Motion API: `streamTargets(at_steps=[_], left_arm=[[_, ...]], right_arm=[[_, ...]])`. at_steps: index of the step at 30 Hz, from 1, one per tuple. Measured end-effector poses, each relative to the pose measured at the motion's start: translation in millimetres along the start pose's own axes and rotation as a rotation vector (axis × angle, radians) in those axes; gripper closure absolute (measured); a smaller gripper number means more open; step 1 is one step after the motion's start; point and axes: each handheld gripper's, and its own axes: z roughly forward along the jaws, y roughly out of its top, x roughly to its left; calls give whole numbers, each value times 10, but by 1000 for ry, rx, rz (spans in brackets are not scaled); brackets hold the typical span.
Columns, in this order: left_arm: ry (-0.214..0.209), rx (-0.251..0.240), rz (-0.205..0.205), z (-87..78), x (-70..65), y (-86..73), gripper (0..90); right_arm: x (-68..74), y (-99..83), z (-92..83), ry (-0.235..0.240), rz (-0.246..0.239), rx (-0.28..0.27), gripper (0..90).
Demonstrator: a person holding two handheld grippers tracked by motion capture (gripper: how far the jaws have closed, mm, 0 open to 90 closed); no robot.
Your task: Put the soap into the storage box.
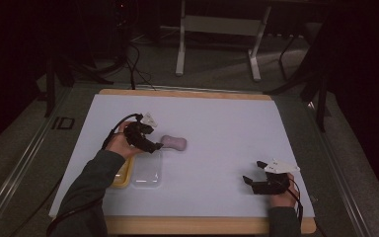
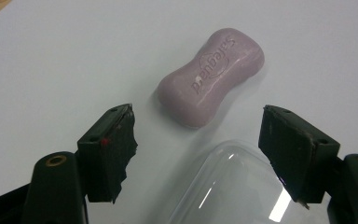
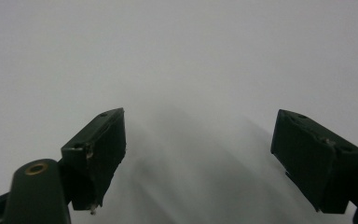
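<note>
A pale purple bar of soap [image 1: 173, 142] lies on the white table sheet [image 1: 227, 123], its stamped lettering facing up in the left gripper view [image 2: 212, 77]. My left gripper [image 1: 155, 146] hovers just left of the bar and points at it. Its jaws stand apart [image 2: 198, 110] with nothing pressed between them, and the soap lies a little beyond the tips. A clear plastic box [image 1: 147, 172] sits under and in front of that gripper [image 2: 228, 186]. My right gripper [image 1: 252, 171] rests at the near right, open over bare sheet [image 3: 200, 113].
A yellow tray [image 1: 121, 177] lies against the clear box's left side, partly under the left sleeve. The wooden table edge [image 1: 187, 92] runs along the far side. Beyond it stand a white metal frame [image 1: 217, 29] and cables on the floor.
</note>
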Motion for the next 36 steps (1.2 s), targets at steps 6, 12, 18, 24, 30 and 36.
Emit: streamTargets(at_steps=[6,12,18,24,30,36], left_arm=[[-15,6,16,102,-26,60,220],[-6,14,37,183,-63,127,149],[-18,26,46,258,-67,170,132],[-29,54,60,359,-56,205,128],[3,81,81,485,-78,234,82],[-2,104,86,586,-90,249,44]], right_arm=[[0,0,2,2,-4,1,176],[2,1,5,2,-6,3,176],[2,2,6,3,-7,7,176],[3,4,9,3,-8,12,176],[3,4,12,4,-9,12,176],[4,4,13,4,-10,13,176]])
